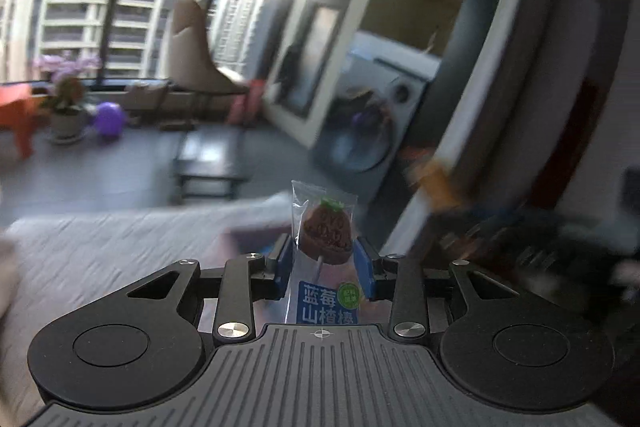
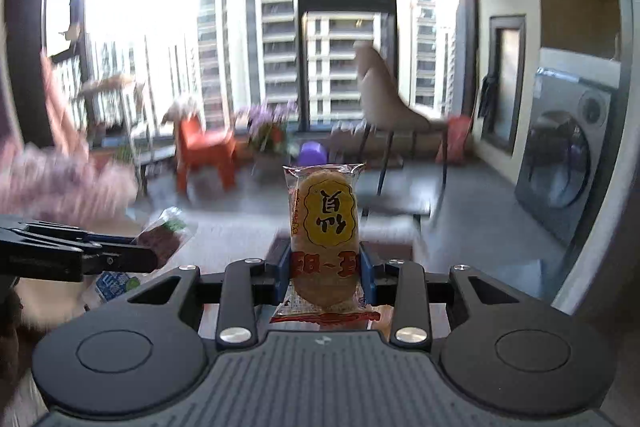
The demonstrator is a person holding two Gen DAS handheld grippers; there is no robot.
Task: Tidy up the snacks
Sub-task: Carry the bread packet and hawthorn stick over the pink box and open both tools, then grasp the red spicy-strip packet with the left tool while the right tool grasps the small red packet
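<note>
My left gripper (image 1: 324,261) is shut on a clear-wrapped hawthorn lollipop (image 1: 325,235) with a blue label, held upright in the air. My right gripper (image 2: 325,263) is shut on a rice cracker packet (image 2: 324,227) with a yellow label, also upright. In the right wrist view the left gripper (image 2: 156,255) shows at the far left with the lollipop (image 2: 164,233) sticking out of its fingers. Both views are tilted up and blurred; no box or tray for snacks is in view.
A grey cloth-covered surface (image 1: 120,251) lies below the left gripper. Beyond are a beige chair (image 2: 384,99), an orange stool (image 2: 204,155), a potted plant (image 2: 268,131), a purple ball (image 2: 312,153), a washing machine (image 2: 568,159) and tall windows.
</note>
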